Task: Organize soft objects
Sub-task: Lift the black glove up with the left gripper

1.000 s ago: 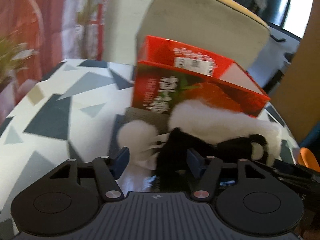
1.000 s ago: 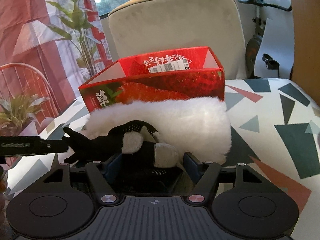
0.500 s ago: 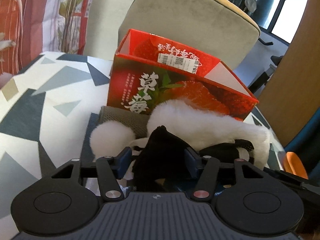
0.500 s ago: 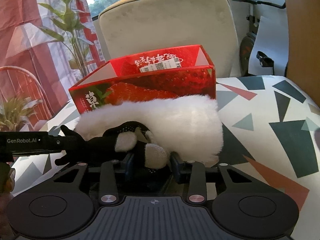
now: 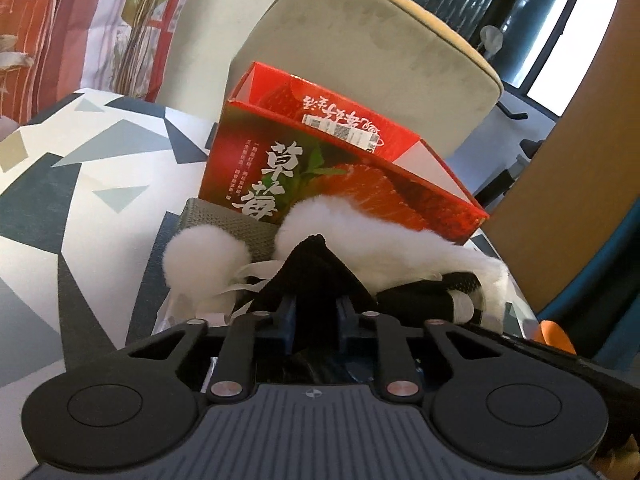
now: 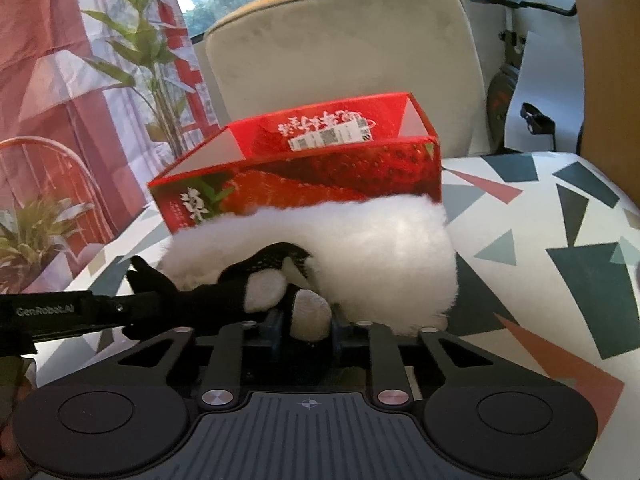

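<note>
Black glove (image 5: 316,276) lies on table (image 5: 100,168), in front of red box (image 5: 320,176), touching white fluffy thing (image 6: 360,248). Left gripper (image 5: 314,316) pinched shut on glove fingers; right gripper (image 6: 306,326) pinched shut on white cuff. Two grips likely so floppy glove lifts flat. Box open on top, likely its home.
</note>
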The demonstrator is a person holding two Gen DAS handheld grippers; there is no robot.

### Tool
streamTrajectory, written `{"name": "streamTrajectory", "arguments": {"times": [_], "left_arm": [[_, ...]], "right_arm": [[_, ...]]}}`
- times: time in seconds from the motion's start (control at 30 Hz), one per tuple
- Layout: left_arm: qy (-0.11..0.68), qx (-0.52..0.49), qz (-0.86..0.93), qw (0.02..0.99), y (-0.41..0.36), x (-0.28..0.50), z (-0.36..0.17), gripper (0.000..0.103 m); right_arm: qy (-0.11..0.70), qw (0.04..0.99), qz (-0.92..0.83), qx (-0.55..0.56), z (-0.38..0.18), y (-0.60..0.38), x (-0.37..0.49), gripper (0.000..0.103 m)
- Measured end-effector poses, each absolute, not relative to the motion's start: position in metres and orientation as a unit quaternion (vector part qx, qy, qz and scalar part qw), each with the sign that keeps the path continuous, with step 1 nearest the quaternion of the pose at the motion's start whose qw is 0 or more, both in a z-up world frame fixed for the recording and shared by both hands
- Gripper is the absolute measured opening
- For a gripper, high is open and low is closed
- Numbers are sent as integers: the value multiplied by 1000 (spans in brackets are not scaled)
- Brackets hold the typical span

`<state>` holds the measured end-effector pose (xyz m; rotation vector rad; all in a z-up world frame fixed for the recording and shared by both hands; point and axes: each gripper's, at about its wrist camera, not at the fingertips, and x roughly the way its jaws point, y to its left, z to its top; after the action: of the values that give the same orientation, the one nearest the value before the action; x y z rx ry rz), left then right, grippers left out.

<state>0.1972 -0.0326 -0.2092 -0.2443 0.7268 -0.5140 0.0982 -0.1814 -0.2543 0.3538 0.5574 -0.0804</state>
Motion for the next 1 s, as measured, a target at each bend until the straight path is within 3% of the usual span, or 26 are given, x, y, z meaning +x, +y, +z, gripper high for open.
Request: {"name": "streamTrajectory", "arguments": {"times": [0.1, 0.4, 0.47, 0.53, 0.6, 1.0], "left_arm": [[350, -123, -251, 894, -29, 192, -207, 10], [349, -110, -256, 895, -26, 179, -205, 10], [342, -105, -244, 901, -23, 181, -203, 17], [336, -102, -246, 903, -22, 185, -202, 41], [334, -95, -253, 903, -26, 190, -203, 48], [327, -99, -306, 888, -39, 208, -213, 47]], "right_arm": [[268, 948, -34, 169, -249, -178, 92, 14], [248, 956, -42, 154, -233, -171, 72, 12], [251, 954, -51, 157, -233, -173, 69, 12], [257, 951, -62, 163, -235, -178, 66, 12], [262, 948, -67, 171, -239, -182, 63, 12], [266, 943, -89, 182, -248, -193, 62, 12]]}}
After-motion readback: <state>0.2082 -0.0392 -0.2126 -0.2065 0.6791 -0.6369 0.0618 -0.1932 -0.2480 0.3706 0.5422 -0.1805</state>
